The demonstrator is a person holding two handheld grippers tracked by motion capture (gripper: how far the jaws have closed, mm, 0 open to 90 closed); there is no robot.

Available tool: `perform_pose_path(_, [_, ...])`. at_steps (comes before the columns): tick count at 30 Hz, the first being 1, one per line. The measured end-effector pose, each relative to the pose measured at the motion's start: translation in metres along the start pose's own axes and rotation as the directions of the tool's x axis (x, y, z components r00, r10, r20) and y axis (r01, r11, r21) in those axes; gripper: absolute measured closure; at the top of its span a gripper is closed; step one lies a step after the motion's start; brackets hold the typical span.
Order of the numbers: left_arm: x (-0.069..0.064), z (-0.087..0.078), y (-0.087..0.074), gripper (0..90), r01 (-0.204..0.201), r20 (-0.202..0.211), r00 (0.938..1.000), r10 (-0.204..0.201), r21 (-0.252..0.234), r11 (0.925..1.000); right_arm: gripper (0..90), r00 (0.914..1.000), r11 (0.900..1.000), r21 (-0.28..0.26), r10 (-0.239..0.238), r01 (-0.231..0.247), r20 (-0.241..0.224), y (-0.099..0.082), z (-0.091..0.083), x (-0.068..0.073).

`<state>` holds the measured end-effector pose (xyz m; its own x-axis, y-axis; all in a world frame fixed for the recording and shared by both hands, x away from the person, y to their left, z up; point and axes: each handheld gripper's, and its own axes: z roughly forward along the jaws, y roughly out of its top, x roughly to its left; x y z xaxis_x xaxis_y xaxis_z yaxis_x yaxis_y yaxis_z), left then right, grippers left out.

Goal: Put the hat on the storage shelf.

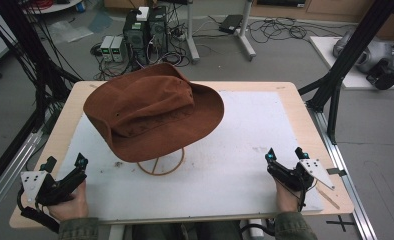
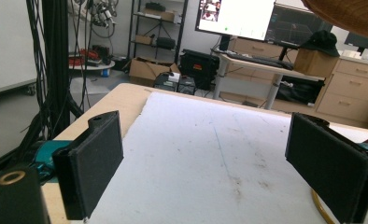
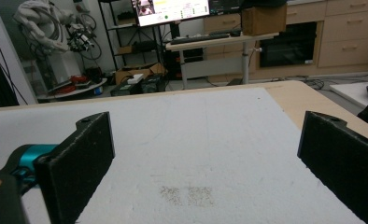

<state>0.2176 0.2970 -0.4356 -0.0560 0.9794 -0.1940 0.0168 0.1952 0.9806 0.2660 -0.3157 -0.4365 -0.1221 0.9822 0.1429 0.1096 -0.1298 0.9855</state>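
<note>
high view shows a brown wide-brimmed hat [image 1: 152,110] perched on a round wire stand [image 1: 161,166] toward the left-centre of the bench [image 1: 295,107], over a white mat [image 1: 245,150] that covers most of the wooden top. left gripper [image 1: 65,162] sits at the near left corner, held in a hand [image 1: 72,205], jaws spread apart with nothing between them; it is near the hat's front brim but apart from it. right gripper [image 1: 286,153] rests at the near right edge, well apart from the hat, jaws likewise spread and empty. left gripper view catches the hat's brim [image 2: 348,14] at upper right and the stand's ring [image 2: 320,207] by the right-hand jaw. right gripper view looks across the mat [image 3: 196,140], which bears a faint dirty smudge [image 3: 189,195].
</note>
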Motion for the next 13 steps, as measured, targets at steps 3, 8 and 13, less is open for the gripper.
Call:
perform_pose_path(3, [0.0012, 0.0006, -0.0001, 12.0, 0.009, 0.012, 0.9999, -0.009, 0.006, 0.9999, 3.1, 1.0, 1.0, 0.001, 0.008, -0.008, 0.002, 0.0, -0.0001, -0.0003])
perform_pose_path(8, [0.0033, 0.0028, -0.0004, 13.5, 0.013, 0.019, 0.9997, -0.014, 0.019, 0.9997, 3.0, 1.0, 0.9999, 0.005, 0.009, -0.009, -0.001, -0.0007, 0.0025, -0.0016])
perform_pose_path(13, [0.0065, 0.0041, -0.0002, 13.4, 0.026, 0.02, 0.9994, -0.027, 0.025, 0.9993, 3.1, 0.9999, 0.9999, 0.01, 0.01, -0.009, -0.004, -0.0012, 0.0041, -0.0012])
